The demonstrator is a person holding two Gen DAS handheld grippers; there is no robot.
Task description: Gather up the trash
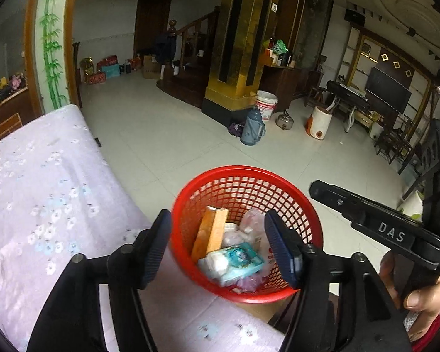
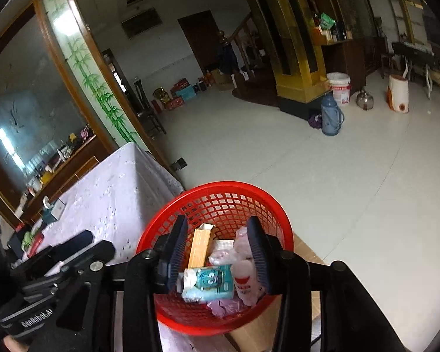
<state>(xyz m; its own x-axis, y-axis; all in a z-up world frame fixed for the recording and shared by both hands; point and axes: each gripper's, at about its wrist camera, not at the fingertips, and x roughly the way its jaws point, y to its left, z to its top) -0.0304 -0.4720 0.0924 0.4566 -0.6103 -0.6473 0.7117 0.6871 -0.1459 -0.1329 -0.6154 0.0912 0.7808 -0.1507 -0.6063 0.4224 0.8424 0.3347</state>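
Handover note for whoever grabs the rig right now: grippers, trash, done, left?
Left hand-held gripper: open, empty, over the red basket.
Right hand-held gripper: open, empty, also over the basket.
Basket sits at the edge of the table with the floral cloth. Inside: orange carton, teal packet, crumpled plastic bags.
Done: those pieces are binned.
Left: small items at the far end of the table, too blurred to identify; check whether any are trash.
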